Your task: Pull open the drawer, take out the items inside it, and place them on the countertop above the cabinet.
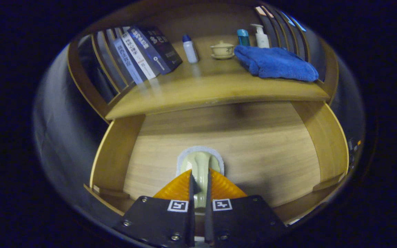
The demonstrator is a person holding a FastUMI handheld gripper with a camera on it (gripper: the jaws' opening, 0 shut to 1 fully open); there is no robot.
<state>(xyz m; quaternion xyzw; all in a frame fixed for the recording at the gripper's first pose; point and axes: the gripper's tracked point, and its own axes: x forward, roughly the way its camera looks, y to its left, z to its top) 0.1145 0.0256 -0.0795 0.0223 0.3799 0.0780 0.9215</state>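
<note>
Both fingers of the gripper [200,182] pinch the pale green glazed ceramic spoon [200,165] above the open wooden drawer [253,151], and its slick narrow handle could slip free when raised.

books [146,51]: row leaning against slatted side rail | small white bottle [190,49]: blue cap, upright, right of books | lidded cup on saucer [222,50]: mid-shelf | blue towel [276,63]: bunched | pump bottle [262,36] and teal container [243,37]: behind towel

A blue towel [276,62] is lying on the tan wooden counter [198,91]; a pale green, white-rimmed item [200,165] is showing in the drawer [260,151].
</note>
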